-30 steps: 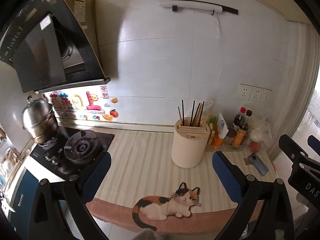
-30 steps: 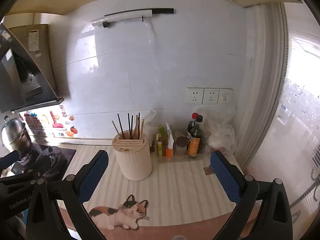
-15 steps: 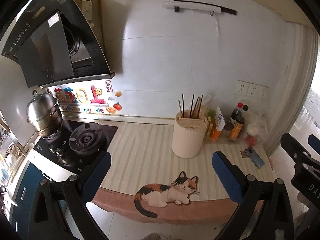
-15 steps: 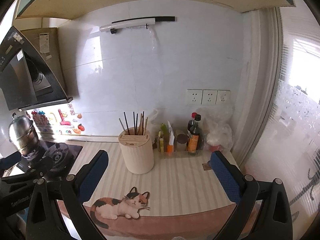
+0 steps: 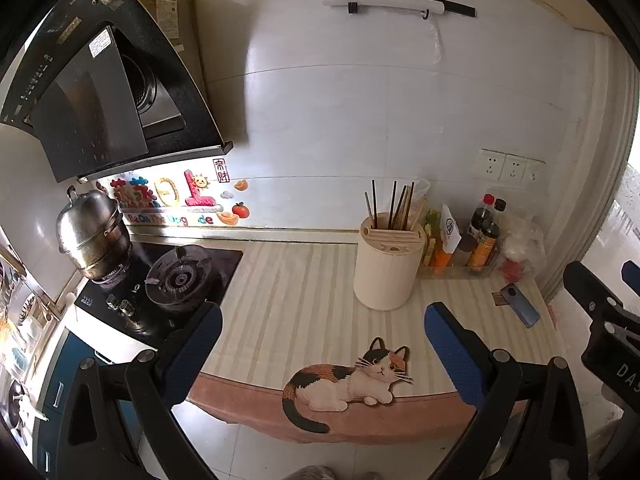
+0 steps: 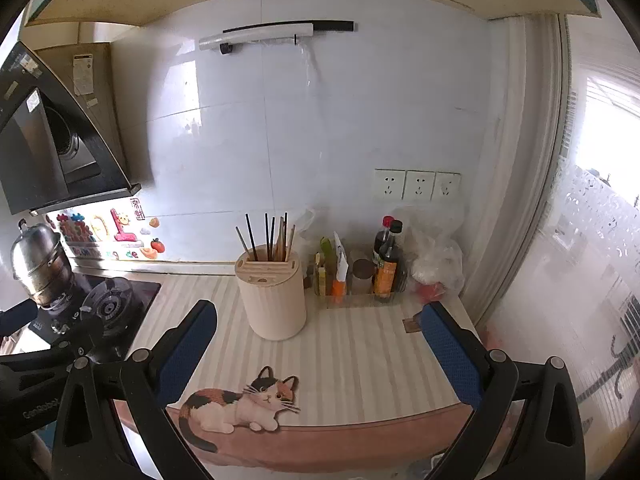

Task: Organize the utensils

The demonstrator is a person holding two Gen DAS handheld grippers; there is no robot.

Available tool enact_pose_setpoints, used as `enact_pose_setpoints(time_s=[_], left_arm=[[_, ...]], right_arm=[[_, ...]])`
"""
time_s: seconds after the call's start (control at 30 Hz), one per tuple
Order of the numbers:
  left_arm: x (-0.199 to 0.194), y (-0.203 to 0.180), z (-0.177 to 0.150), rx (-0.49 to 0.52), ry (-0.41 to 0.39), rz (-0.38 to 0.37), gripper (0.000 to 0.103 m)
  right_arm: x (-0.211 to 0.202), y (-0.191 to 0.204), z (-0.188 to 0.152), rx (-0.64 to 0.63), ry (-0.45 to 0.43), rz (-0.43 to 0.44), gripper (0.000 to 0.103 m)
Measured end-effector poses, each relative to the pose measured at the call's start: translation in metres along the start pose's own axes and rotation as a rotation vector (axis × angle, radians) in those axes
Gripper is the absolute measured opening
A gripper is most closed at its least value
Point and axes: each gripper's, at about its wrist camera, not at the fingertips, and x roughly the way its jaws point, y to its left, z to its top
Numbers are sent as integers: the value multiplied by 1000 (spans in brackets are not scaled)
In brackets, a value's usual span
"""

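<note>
A cream round utensil holder stands on the striped counter with several dark and wooden chopsticks upright in its slots; it also shows in the right wrist view. My left gripper is open and empty, held back from the counter's front edge. My right gripper is open and empty too, at a like distance, and shows at the right edge of the left wrist view.
A cat sticker lies on the counter's front edge. A gas hob with a steel pot is at left, under a range hood. Sauce bottles, a plastic bag and a phone are at right.
Both grippers have drawn back and up from the counter; the holder and counter look smaller and farther away. Both stay open and empty.
</note>
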Motion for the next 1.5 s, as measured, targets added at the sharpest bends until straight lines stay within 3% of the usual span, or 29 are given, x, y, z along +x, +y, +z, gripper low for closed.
enact_pose_setpoints(time_s=[1.5], left_arm=[[7,5,10,-20,-6,0,103]], right_arm=[[13,9,3,-6,19,-16,103]])
